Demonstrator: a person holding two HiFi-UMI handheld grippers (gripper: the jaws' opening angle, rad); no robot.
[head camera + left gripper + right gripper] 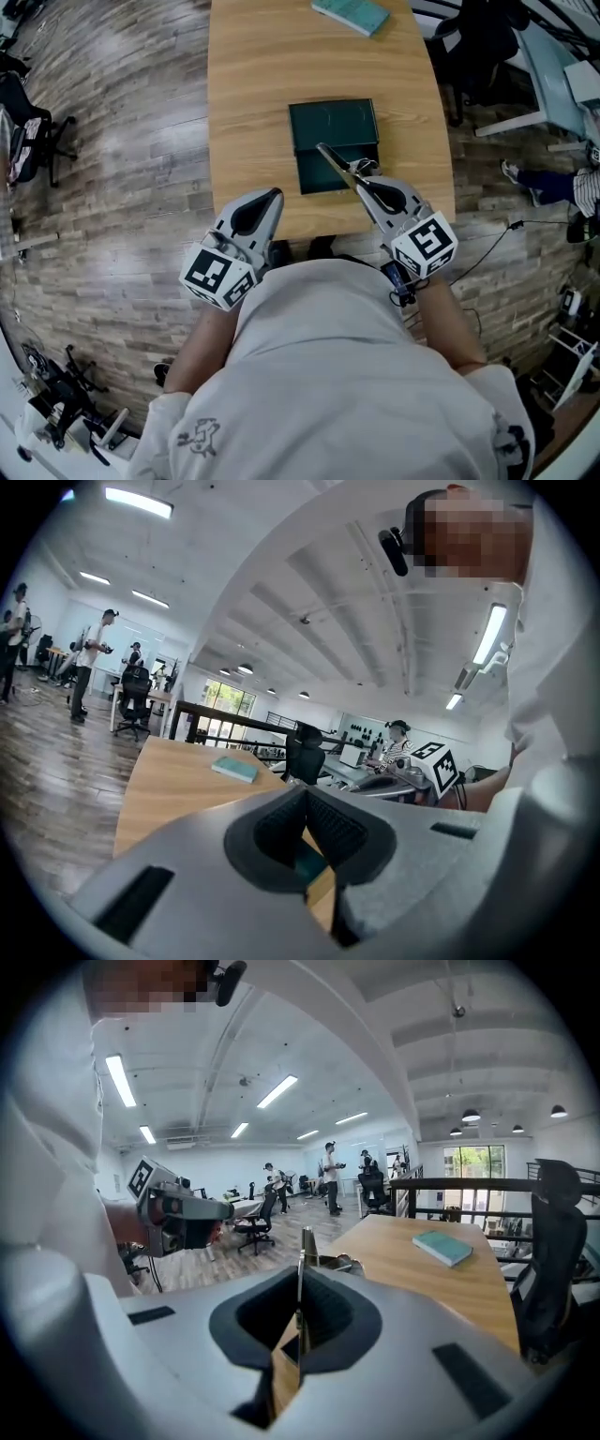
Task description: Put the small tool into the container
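A dark green flat container (330,124) lies near the middle of the wooden table (253,84). My right gripper (364,180) is shut on a slim metal tool (335,158), whose tip reaches out over the container's near half. In the right gripper view the tool (303,1258) stands as a thin blade out of the closed jaws (299,1321). My left gripper (265,201) hovers at the table's near edge, left of the container, shut with nothing in it. In the left gripper view its pads (330,829) meet, and a bit of dark green shows below them.
A teal book (352,14) lies at the table's far end, also in the gripper views (234,769) (442,1247). Office chairs, desks and several people stand around on the wood floor. A dark chair (483,42) is at the table's right.
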